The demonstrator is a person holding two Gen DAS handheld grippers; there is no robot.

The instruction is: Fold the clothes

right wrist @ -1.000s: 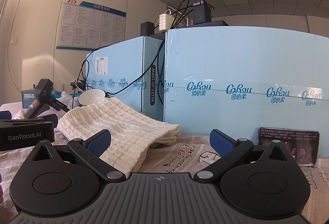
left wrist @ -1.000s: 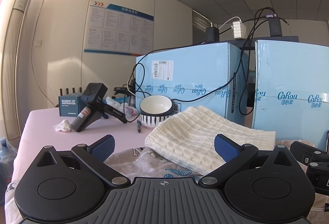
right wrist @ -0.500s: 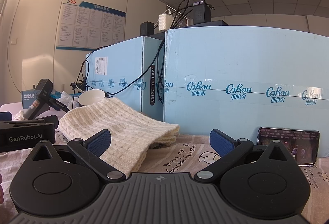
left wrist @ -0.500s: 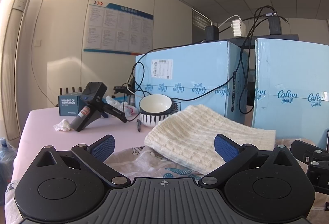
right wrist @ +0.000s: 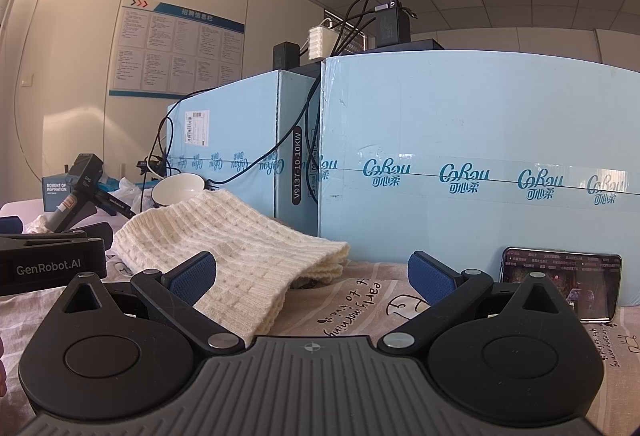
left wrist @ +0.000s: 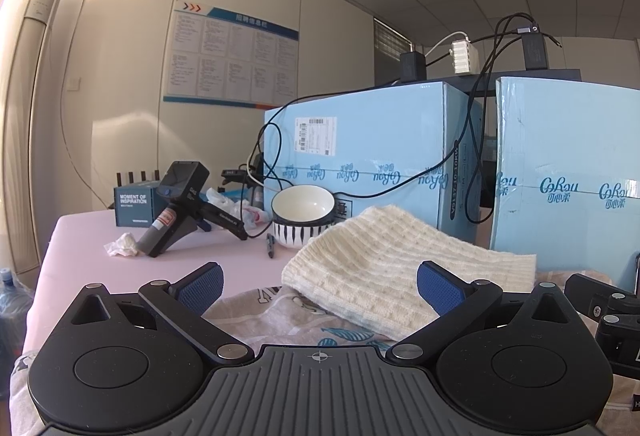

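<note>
A: Left tongs (left wrist: 319, 286) status?

B: Spread wide, both blue pads (left wrist: 200, 286) visible, nothing between them. Body level, fingers pointing forward, low over the surface.

A: Right tongs (right wrist: 312, 276)?

B: Same. Wide apart, blue pads (right wrist: 432, 276) bare, no grip on anything. Level pose, aimed forward.

A: Relative placement?

B: Side by side and close. From the right wrist view the left tongs' black body shows at the left edge, branding readable, seen from the side. From the left wrist view part of the right unit's black housing sits at the right edge.

A: Hands visible?

B: Only a sliver of skin at the right view's far left edge; can't tell more.
</note>
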